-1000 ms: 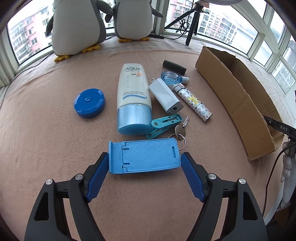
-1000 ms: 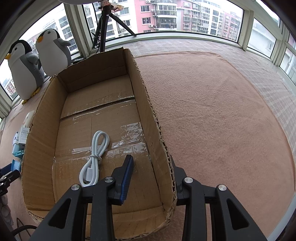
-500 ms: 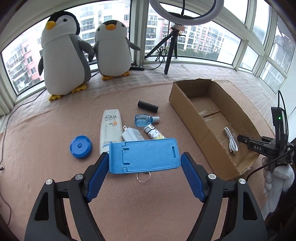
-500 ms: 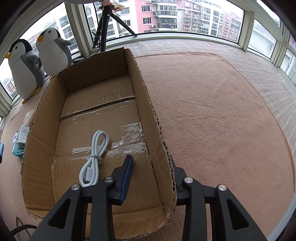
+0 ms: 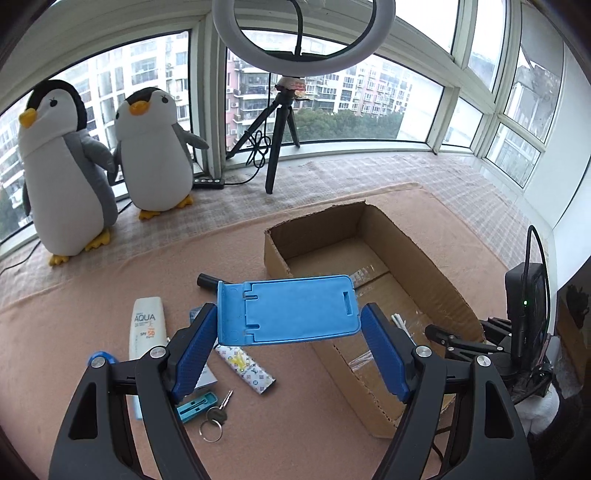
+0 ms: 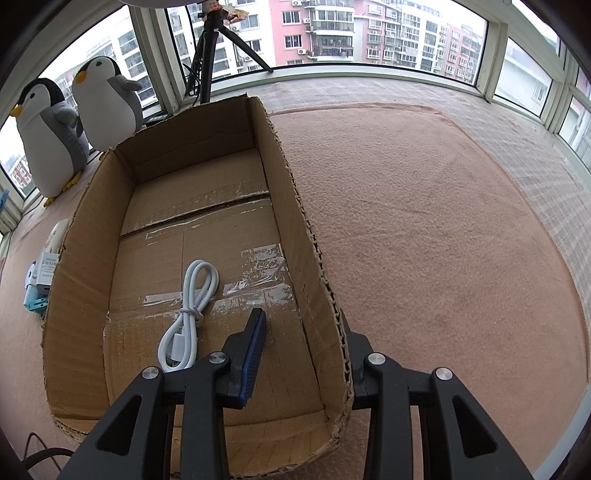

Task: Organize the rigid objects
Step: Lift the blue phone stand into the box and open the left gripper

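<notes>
Left wrist view shows the left gripper fingers clamping a blue phone stand above the cardboard box, whose right wall the right gripper fingers pinch.

I count two plush penguins, one cardboard box with one white cable in it, and one blue phone stand. On the mat I get one sunscreen tube, one patterned tube, one teal clip and one key. One ring light on one tripod.
</notes>
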`<move>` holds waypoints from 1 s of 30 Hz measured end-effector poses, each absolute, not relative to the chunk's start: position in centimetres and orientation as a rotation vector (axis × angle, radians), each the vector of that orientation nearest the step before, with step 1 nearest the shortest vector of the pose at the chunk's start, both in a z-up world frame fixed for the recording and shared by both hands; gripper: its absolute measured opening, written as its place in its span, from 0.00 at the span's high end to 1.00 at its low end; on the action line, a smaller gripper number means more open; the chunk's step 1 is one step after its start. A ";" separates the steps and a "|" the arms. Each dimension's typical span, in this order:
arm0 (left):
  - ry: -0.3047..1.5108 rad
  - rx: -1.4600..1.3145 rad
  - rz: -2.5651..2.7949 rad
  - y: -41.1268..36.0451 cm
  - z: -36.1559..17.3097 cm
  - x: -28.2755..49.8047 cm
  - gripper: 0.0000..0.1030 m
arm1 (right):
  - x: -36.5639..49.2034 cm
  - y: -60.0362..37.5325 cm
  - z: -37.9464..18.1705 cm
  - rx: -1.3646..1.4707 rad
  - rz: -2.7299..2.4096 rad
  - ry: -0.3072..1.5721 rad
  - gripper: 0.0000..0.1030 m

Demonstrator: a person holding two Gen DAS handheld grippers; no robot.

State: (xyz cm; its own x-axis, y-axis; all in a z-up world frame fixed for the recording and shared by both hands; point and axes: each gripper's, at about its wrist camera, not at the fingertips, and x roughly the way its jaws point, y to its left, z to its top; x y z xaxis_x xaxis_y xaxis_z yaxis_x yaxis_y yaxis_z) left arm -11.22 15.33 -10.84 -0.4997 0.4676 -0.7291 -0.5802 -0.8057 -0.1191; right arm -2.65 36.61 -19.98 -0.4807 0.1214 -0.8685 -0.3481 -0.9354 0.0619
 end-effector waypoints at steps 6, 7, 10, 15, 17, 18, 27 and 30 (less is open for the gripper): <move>0.186 -1.052 2.263 18.3 -11.0 -12.4 0.24 | -2.7 36.6 -20.0 -1.419 2.466 0.334 0.69; 0.193 -1.052 2.259 18.9 -11.0 -12.5 0.24 | -2.7 36.6 -20.0 -1.419 2.466 0.334 0.69; 0.196 -1.063 2.246 20.2 -11.3 -13.0 0.24 | -2.7 36.6 -20.0 -1.419 2.466 0.334 0.69; 0.229 -1.071 2.234 22.1 -11.9 -13.3 0.24 | -2.7 36.6 -20.0 -1.420 2.467 0.333 0.69; 0.239 -1.078 2.225 22.6 -12.1 -13.4 0.24 | -2.7 36.6 -20.0 -1.420 2.467 0.334 0.69; 0.244 -1.081 2.222 22.8 -12.3 -13.3 0.24 | -2.7 36.6 -20.0 -1.420 2.467 0.334 0.69; 0.254 -1.129 2.197 23.9 -12.7 -13.2 0.23 | -2.7 36.6 -20.0 -1.420 2.466 0.334 0.69; 0.243 -1.145 2.198 23.7 -12.9 -13.3 0.22 | -2.7 36.6 -20.0 -1.420 2.466 0.333 0.69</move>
State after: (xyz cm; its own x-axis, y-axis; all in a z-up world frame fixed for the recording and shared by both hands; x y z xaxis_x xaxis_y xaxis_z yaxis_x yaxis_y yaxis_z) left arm -13.26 23.70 -12.90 -0.4159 0.4545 -0.7877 -0.6158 -0.7781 -0.1239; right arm -2.69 36.59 -19.96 -0.4800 0.1218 -0.8688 -0.3481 -0.9355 0.0612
